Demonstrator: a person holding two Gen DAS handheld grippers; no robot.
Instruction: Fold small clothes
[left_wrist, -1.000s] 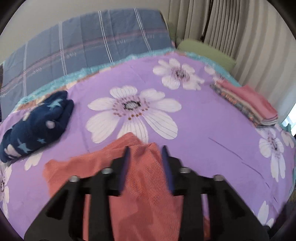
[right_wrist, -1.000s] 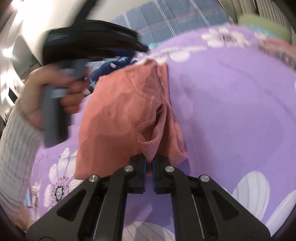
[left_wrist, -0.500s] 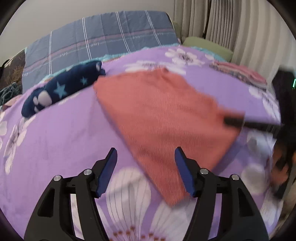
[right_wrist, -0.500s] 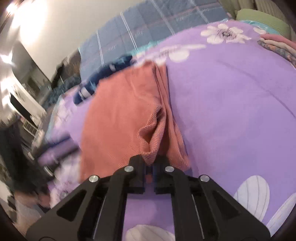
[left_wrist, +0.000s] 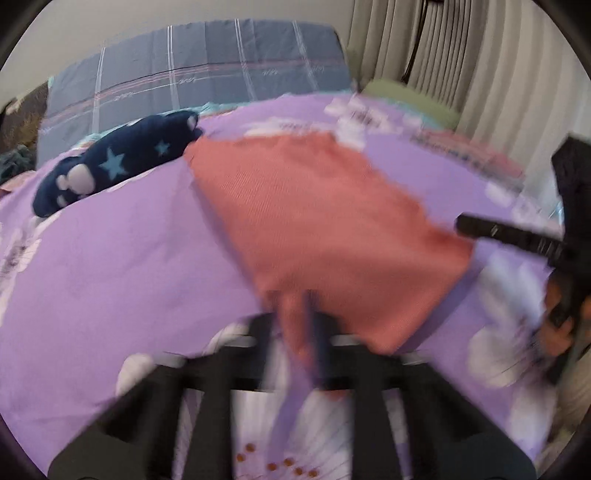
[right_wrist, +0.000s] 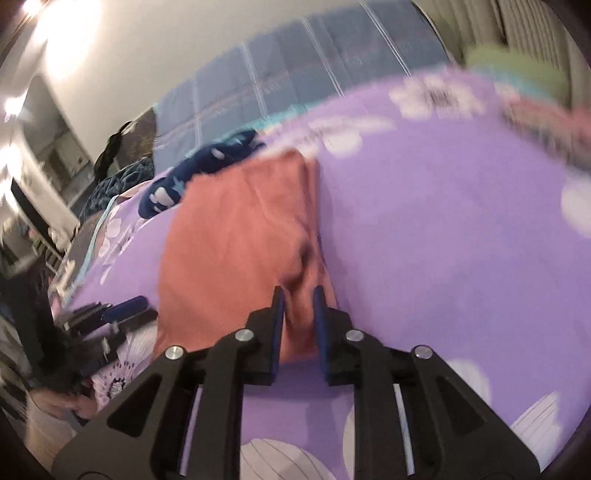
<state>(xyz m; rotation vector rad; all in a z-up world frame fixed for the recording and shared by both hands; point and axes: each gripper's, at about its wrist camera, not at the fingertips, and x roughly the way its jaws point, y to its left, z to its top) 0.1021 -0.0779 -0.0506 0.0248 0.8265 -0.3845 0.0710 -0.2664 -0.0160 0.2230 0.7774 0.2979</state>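
A salmon-red ribbed garment (left_wrist: 325, 229) lies folded on the purple flowered bedspread (left_wrist: 110, 266); it also shows in the right wrist view (right_wrist: 236, 236). My left gripper (left_wrist: 291, 325) is at its near corner, blurred by motion, with the cloth between its fingers; how far the jaws stand apart is unclear. My right gripper (right_wrist: 298, 295) has its jaws a little apart around the near edge of the garment, with cloth between the blue pads. The right gripper also shows at the right of the left wrist view (left_wrist: 517, 236).
A navy star-print garment (left_wrist: 114, 162) lies bunched at the back left, next to the red one. A stack of folded pink clothes (left_wrist: 476, 158) sits at the far right. A blue plaid quilt (left_wrist: 199, 74) and curtains (left_wrist: 461, 62) lie behind.
My left gripper has moved in onto the garment's near corner and its jaws have narrowed. My right gripper's jaws, shut on the cloth before, have parted a little.
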